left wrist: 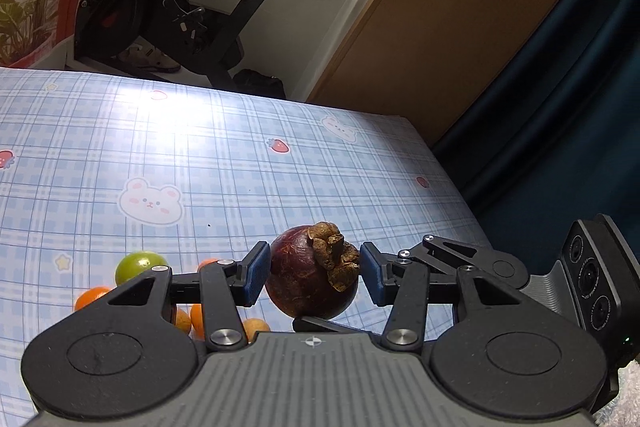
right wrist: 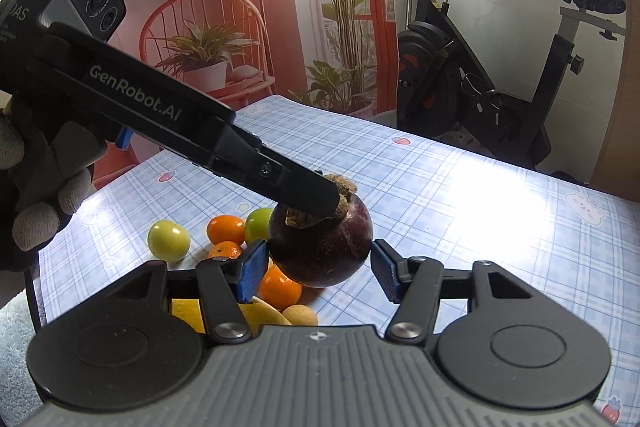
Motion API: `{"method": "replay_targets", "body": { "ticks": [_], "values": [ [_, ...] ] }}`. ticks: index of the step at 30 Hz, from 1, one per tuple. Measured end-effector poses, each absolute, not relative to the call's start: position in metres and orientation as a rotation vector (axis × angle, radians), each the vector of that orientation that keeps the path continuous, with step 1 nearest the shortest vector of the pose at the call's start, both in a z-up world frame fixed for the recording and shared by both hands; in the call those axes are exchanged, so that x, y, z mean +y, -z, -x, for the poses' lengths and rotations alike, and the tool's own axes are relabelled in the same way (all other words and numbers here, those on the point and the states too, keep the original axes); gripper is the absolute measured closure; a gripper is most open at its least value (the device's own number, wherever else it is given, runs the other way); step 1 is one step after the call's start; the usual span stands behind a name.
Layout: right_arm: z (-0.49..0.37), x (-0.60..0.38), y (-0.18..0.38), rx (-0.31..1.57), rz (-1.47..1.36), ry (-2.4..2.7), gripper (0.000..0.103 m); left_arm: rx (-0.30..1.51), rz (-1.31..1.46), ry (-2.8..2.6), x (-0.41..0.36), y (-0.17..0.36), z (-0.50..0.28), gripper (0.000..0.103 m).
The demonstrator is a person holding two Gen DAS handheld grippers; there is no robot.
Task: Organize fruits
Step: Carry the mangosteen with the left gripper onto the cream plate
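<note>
A dark purple mangosteen [left wrist: 304, 279] with a dry brown calyx hangs above the checked tablecloth. My left gripper [left wrist: 314, 273] is shut on it, one blue pad on each side. In the right wrist view the left gripper [right wrist: 332, 201] reaches in from the upper left and lies over the calyx. My right gripper [right wrist: 320, 263] also closes on the mangosteen [right wrist: 324, 247]; its left pad presses the skin and its right pad meets the fruit's edge. Beneath lie green fruits [right wrist: 168, 241], small oranges [right wrist: 226, 229] and a tan fruit [right wrist: 300, 315].
The table [right wrist: 480, 219] carries a blue plaid cloth with bears and strawberries. Its right edge [left wrist: 452, 187] drops to a dark blue curtain. An exercise bike [right wrist: 480, 75] stands beyond the far edge. A gloved hand [right wrist: 36, 187] holds the left gripper.
</note>
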State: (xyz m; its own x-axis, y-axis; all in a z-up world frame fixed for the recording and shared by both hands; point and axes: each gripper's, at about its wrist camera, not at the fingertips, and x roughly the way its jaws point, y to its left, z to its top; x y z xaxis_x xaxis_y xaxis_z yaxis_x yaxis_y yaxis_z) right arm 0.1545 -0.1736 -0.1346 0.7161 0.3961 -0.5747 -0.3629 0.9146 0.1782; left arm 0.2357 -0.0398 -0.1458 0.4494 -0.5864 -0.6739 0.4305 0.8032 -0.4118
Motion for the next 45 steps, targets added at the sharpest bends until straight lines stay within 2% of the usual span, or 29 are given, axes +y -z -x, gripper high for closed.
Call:
{"method": "replay_targets", "body": {
  "ticks": [22, 37, 45],
  "values": [
    [-0.068, -0.157, 0.148, 0.782, -0.041, -0.435, 0.044, 1.011, 0.172, 0.653, -0.052, 0.184, -0.142, 0.052],
    [-0.072, -0.146, 0.171, 0.886, -0.023, -0.449, 0.044, 1.105, 0.190, 0.624, -0.057, 0.224, -0.159, 0.052],
    [-0.085, -0.147, 0.173, 0.885, 0.013, -0.437, 0.044, 1.099, 0.203, 0.611, -0.063, 0.231, -0.174, 0.052]
  ]
}}
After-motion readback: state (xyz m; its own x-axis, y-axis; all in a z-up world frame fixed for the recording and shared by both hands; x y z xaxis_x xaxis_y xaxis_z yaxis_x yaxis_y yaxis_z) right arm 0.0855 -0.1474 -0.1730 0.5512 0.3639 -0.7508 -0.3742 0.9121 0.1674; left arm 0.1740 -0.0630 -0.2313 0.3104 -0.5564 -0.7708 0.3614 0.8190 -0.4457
